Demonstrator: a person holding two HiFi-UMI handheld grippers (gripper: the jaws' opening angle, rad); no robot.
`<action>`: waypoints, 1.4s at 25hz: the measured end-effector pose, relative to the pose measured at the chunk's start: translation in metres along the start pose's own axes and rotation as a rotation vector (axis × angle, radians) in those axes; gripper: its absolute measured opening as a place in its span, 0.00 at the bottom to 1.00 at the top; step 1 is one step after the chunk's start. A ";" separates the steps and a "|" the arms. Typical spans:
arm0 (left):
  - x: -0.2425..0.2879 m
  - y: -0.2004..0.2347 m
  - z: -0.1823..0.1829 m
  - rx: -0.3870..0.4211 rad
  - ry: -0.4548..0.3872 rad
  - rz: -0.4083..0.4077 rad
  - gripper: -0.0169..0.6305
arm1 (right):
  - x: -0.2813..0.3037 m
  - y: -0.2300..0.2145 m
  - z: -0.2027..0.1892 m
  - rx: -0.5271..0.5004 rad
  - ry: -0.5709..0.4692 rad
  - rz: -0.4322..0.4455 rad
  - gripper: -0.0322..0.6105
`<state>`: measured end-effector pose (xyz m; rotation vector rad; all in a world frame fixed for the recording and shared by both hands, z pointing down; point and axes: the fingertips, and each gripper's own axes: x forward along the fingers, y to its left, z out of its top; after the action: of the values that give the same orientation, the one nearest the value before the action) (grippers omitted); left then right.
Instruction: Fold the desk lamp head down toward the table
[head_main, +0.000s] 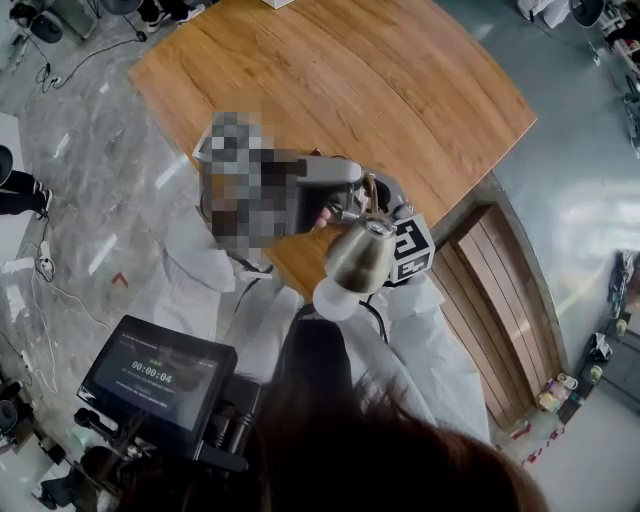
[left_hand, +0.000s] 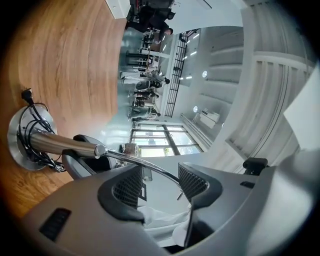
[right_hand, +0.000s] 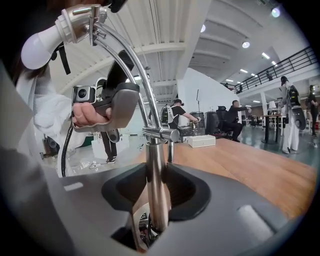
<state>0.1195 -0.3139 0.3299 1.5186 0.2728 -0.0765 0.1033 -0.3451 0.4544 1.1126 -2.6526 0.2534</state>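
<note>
The desk lamp stands at the near edge of the wooden table (head_main: 350, 90). Its metal head (head_main: 362, 255) and white bulb (head_main: 335, 298) hang toward me. In the right gripper view my right gripper (right_hand: 156, 186) is shut on the upright steel post (right_hand: 157, 165), just under the joint (right_hand: 161, 133). Above it the thin curved neck (right_hand: 132, 65) rises to the bulb (right_hand: 37, 50). My left gripper (left_hand: 160, 182) is open, with the neck (left_hand: 145, 167) running through the wide gap between its jaws. The round base (left_hand: 17, 135) has the cord (left_hand: 35, 122) wound on it.
A white box (right_hand: 201, 141) lies farther back on the table. A screen on a stand (head_main: 155, 375) is at my lower left and a wooden bench (head_main: 500, 300) at the right. Several people stand in the hall beyond the table.
</note>
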 end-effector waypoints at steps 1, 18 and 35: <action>0.000 0.000 0.000 0.006 0.000 0.003 0.38 | 0.000 -0.001 0.000 0.013 0.001 0.010 0.24; -0.023 0.079 -0.041 0.444 0.162 0.452 0.09 | 0.001 -0.007 -0.004 0.119 0.023 0.113 0.25; -0.038 0.098 -0.032 0.800 0.069 0.576 0.06 | 0.003 0.003 0.003 0.120 0.033 0.204 0.25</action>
<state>0.0998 -0.2812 0.4328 2.3424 -0.1812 0.3669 0.0990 -0.3455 0.4522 0.8618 -2.7529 0.4717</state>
